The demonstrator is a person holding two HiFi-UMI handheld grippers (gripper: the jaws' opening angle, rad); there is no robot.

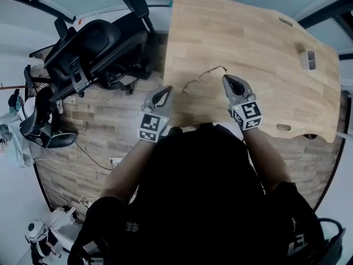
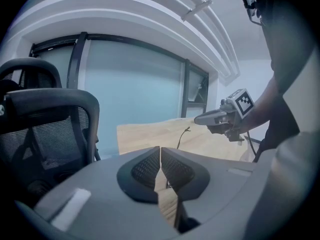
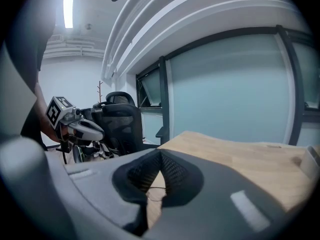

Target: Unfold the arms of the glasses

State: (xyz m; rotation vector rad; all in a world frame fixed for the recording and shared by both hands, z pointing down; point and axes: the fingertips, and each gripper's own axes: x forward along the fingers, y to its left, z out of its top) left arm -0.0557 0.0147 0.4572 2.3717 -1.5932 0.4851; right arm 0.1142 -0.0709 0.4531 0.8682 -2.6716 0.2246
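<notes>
Thin wire-framed glasses (image 1: 203,77) lie on the wooden table (image 1: 265,76), near its front edge. My left gripper (image 1: 164,91) hovers at the table's front left corner, just left of the glasses, jaws shut and empty. My right gripper (image 1: 228,80) is just right of the glasses, also shut with nothing held. In the left gripper view the shut gripper (image 2: 160,154) points at a glasses arm (image 2: 183,135), with the right gripper (image 2: 217,117) beyond. In the right gripper view, part of the glasses' wire rim (image 3: 156,192) shows below the shut gripper (image 3: 160,158); the left gripper (image 3: 82,127) is at left.
A black office chair (image 1: 94,48) stands left of the table, close to the left gripper. A grey cable box (image 1: 309,59) and two small slots (image 1: 283,127) sit toward the table's right side. Glass partition walls rise behind the table.
</notes>
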